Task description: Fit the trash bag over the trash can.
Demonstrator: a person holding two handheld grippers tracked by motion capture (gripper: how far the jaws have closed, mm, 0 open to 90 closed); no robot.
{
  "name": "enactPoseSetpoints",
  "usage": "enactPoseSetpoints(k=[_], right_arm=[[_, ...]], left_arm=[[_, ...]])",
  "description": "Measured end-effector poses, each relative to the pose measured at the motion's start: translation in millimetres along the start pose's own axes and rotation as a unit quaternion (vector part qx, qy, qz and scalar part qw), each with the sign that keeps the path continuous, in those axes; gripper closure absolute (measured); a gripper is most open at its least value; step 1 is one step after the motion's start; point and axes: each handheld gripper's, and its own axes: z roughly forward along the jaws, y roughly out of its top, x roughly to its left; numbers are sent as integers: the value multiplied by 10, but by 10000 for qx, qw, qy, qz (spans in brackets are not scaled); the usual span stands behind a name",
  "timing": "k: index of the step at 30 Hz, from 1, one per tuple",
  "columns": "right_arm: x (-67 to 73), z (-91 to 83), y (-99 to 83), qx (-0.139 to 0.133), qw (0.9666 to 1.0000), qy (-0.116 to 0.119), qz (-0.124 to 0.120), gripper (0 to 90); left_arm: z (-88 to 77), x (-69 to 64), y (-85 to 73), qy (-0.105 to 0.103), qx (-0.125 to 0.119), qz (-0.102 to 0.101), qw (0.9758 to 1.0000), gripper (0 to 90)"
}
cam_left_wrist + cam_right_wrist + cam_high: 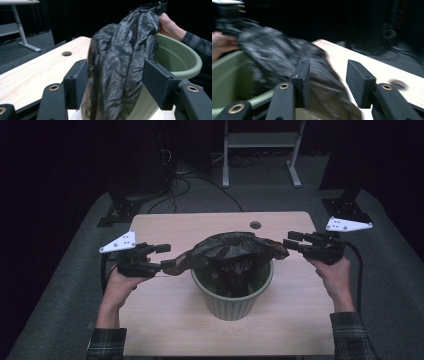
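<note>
Both claws, left (161,256) and right (295,241), stand apart around the unlabelled black bag (227,251).

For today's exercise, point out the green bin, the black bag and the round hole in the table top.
Green bin (231,304): high view, on its front outer wall.
Black bag (231,251): high view, on the crumpled middle above the bin.
Round hole (255,225): high view, on the hole's centre.

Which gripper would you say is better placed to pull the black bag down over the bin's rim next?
Probably the left gripper: the black bag hangs between its open jaws. In the right gripper view, the bag lies beside one jaw.
</note>
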Motion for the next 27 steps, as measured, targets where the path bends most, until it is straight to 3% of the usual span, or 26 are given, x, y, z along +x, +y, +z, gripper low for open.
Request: enactPoseSetpoints(k=[3, 7, 15, 18, 21, 23, 25, 27], right_arm=[[100, 69, 29, 72, 9997, 231, -99, 509], [137, 147, 43, 159, 9996, 191, -153, 506], [-106, 287, 37, 383, 9992, 102, 73, 511], [-145, 367, -4, 437, 9977, 469, 236, 522], [-132, 434, -39, 565, 9950, 779, 261, 644], [-109, 442, -49, 587, 9941, 903, 162, 782], [-93, 433, -47, 589, 9941, 904, 113, 882], [-74, 409, -38, 536, 9947, 870, 60, 900]], left_arm=[[73, -11, 1, -100, 17, -9, 9999, 360], [157, 6, -22, -182, 57, -67, 9998, 361], [227, 17, -66, -299, 49, -108, 9995, 361], [246, 11, -77, -348, 80, -112, 9993, 361], [253, 12, -94, -360, 123, -115, 9992, 360], [252, 16, -105, -380, 124, -114, 9991, 360], [246, 23, -112, -366, 116, -129, 9992, 360], [237, 30, -111, -353, 92, -139, 9992, 360]])
